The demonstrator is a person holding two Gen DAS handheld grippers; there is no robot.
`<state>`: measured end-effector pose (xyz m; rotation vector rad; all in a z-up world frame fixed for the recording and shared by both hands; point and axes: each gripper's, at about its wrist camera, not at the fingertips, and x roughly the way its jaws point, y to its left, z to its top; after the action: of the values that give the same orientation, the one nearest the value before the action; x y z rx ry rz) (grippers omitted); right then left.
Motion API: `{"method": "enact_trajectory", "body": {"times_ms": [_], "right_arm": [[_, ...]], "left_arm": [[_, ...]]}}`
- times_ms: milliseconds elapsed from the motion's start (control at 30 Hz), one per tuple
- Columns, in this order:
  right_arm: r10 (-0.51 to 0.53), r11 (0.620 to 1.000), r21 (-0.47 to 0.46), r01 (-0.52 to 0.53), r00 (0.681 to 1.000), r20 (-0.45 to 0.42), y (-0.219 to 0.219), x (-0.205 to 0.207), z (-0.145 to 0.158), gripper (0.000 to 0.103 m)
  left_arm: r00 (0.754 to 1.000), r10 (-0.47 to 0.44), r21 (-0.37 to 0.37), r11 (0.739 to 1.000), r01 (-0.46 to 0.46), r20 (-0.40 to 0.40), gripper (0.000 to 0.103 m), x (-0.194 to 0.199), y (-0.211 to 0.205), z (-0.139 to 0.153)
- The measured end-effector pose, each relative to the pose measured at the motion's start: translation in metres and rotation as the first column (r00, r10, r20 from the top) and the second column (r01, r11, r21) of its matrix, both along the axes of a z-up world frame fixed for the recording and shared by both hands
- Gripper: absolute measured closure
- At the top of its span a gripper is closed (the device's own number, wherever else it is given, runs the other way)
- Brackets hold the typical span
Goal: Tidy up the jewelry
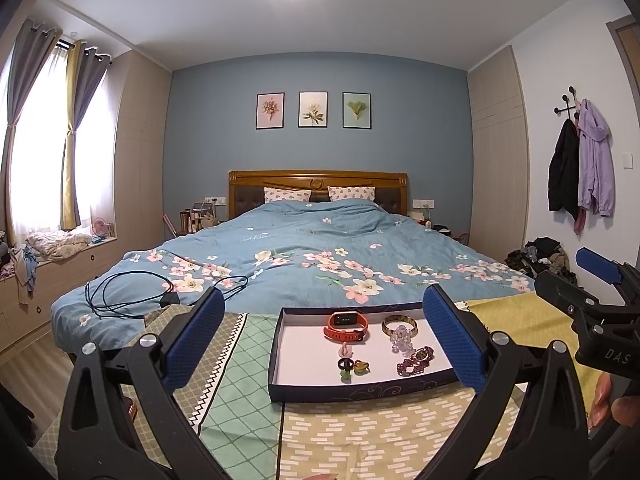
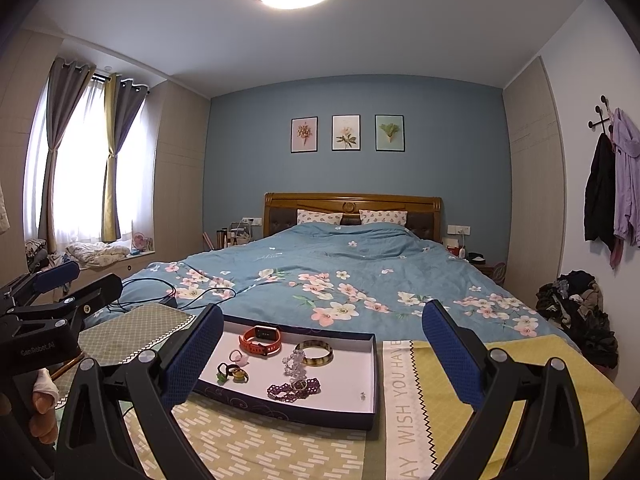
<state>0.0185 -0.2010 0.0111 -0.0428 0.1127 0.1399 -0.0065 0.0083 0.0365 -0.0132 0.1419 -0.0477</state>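
Left wrist view: left gripper jaws spread wide, empty, hovering before one shallow tray on the patterned tabletop. Right gripper equally released. Inside the tray: one orange watch, one bangle, one clear bead bracelet, one purple bead bracelet, three small rings. Beyond, one bed with black cables.

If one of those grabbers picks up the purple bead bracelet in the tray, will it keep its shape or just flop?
The purple bead bracelet will probably flop: it lies in loose, uneven loops on the tray, not a firm ring like the bangle behind it. Pinched at one spot, the rest would likely dangle. Its round, shiny beads may also slip between the pads.
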Motion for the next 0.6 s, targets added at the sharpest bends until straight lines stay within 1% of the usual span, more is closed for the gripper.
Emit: {"method": "enact_trajectory", "body": {"times_ms": [600], "right_arm": [[0.004,1.0,0.001,-0.004,1.0,-0.003,0.0,0.0006,0.0004,0.007]], "left_arm": [[1.0,-0.002,0.004,1.0,0.002,0.0,0.005,0.0015,-0.0013,-0.0001]]}}
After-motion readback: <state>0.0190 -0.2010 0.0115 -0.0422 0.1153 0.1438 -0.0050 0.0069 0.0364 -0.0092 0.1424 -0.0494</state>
